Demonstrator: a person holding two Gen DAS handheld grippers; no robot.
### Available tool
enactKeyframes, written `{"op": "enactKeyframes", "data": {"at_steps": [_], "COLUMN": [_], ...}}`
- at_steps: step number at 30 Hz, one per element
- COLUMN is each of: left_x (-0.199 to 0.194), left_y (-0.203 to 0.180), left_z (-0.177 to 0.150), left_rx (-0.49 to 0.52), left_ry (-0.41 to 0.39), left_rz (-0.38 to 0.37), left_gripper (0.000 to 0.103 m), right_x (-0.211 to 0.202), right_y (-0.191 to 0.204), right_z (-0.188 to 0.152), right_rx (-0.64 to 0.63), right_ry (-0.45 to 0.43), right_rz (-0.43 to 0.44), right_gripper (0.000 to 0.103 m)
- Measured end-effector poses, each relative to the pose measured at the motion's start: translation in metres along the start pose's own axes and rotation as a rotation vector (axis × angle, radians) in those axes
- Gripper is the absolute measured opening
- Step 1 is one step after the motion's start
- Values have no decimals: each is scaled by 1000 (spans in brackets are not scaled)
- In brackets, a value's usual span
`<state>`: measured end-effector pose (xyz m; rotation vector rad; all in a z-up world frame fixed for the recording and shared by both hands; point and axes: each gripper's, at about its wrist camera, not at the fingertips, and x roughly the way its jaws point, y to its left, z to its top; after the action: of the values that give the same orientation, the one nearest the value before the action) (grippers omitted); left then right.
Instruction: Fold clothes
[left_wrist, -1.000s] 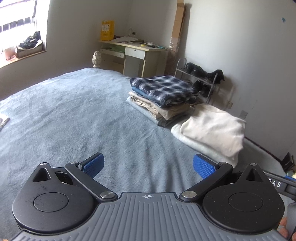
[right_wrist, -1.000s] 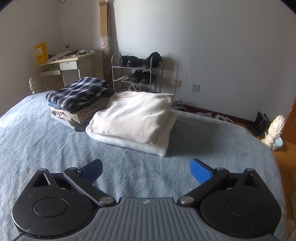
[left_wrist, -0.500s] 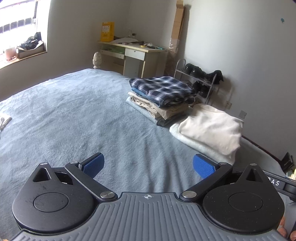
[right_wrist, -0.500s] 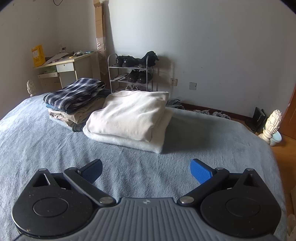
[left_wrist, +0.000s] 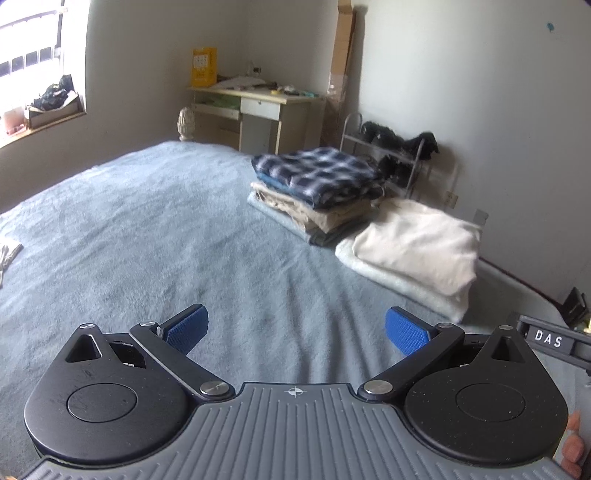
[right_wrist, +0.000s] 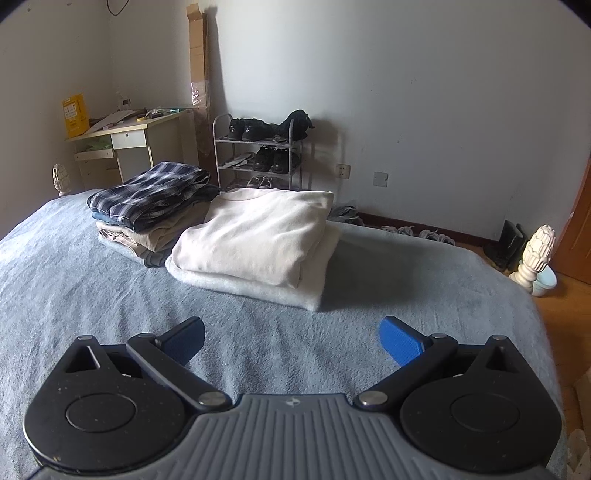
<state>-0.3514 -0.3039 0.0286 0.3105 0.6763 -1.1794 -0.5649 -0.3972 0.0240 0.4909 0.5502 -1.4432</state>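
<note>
Blue-grey bedding covers the bed (right_wrist: 92, 291), and at its far side, near the white wall, sit two piles of folded clothes: a plaid shirt (right_wrist: 147, 194) atop beige and grey garments, and just beside it a cream sweater (right_wrist: 258, 232) lying on a pale folded blanket (right_wrist: 258, 288). Both the left gripper (left_wrist: 295, 328) and the right gripper (right_wrist: 291, 336) hang above bare bedding with blue pads spread wide, empty, well apart from the piles. Behind them stand a shoe rack (right_wrist: 258, 155) and a bench (right_wrist: 129, 140).
</note>
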Motion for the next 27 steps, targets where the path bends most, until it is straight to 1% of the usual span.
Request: {"op": "enactKeyframes", "data": {"at_steps": [3,8,11,16,22,27], "left_x": [0,-7,-8,-7,-9,-10], "left_y": [-1,-6,-6,-6,-9,-15], "left_z": [-4,-8,-9,-11,-12,-14], "left_rx": [-4,6,0,-15,-16,-10], "left_ry": [19,4,24,38,50,43], "left_rz": [-20,-53,-64,-60,-68,-78], "left_gripper": [103,103,103,103,103,103], "right_x": [-4,-13,-16,-17,-19,-22], "right_y": [2,5,6,11,23,28], "right_z": [-3,-6,-8,-13,-20,-22], "right_rx": [-10,-60,-69,-89,-155,-164], "right_ry": [7,-18,-17,-12,-4,-2], "right_rz": [-3,-11,-9,-1,17,22], "right_gripper": [103,103,103,103,103,103]}}
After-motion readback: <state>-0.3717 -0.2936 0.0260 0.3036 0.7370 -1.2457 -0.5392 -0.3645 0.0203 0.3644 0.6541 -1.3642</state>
